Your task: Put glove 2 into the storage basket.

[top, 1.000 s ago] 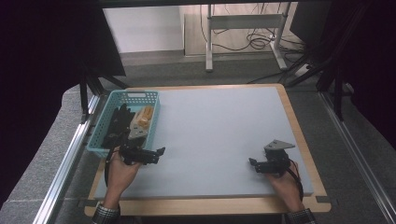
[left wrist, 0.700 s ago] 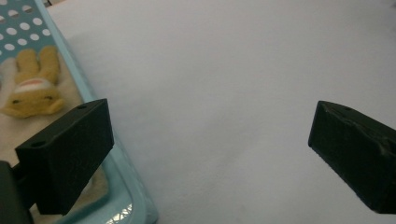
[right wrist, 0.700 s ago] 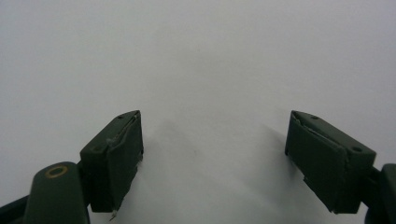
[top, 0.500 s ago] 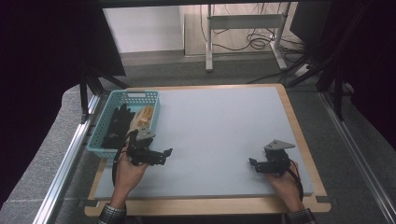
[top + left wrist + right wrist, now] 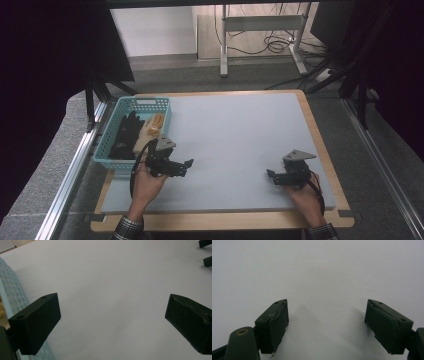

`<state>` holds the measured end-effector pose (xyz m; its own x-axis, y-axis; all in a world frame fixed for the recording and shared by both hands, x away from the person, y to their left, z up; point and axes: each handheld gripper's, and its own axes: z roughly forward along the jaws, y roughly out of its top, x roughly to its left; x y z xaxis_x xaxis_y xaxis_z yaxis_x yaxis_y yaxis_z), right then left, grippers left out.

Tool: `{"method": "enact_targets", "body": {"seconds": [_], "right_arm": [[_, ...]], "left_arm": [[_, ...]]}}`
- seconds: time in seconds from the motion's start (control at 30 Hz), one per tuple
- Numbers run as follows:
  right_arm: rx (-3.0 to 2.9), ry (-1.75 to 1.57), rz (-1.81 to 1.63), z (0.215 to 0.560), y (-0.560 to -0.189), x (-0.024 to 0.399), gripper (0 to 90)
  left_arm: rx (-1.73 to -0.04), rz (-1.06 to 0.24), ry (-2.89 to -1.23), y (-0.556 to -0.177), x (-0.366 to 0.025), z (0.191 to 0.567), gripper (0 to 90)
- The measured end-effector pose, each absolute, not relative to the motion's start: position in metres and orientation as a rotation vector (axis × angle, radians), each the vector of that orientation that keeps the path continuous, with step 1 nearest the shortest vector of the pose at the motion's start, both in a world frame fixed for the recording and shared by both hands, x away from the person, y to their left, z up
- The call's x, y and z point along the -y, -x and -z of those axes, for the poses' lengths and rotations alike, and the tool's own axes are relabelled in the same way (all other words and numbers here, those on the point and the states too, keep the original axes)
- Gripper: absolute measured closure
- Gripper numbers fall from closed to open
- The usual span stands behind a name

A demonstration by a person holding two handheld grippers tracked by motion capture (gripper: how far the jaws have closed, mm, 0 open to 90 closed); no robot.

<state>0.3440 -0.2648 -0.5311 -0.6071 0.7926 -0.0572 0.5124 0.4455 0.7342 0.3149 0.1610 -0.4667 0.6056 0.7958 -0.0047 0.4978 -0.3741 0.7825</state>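
Beside the basket (image 5: pixel 111 142), the left gripper (image 5: pixel 186 165) hovers, jaws apart; right gripper (image 5: pixel 270 176) likewise. Next, probably reaching for the gloves (image 5: pixel 126 135).

A: The left gripper (image 5: pixel 186 163) is black all over, grey three-cornered plate behind the jaws, black cable looping off the back.

B: Same build on the right gripper (image 5: pixel 270 174). Blocky jaws, worn pad edges, two small holes on top of each, brass-ringed screw just behind one jaw.

A: Sleeves are plaid at both cuffs.
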Motion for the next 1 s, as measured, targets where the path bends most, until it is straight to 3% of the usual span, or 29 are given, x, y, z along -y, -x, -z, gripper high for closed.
{"method": "enact_targets", "body": {"seconds": [1.0], "right_arm": [[-2.308, -1.104, -0.973, 0.531, -0.344, 0.265, 18.8]], "left_arm": [[-0.935, -0.425, -2.053, -0.327, -0.116, 0.478, 0.1]]}}
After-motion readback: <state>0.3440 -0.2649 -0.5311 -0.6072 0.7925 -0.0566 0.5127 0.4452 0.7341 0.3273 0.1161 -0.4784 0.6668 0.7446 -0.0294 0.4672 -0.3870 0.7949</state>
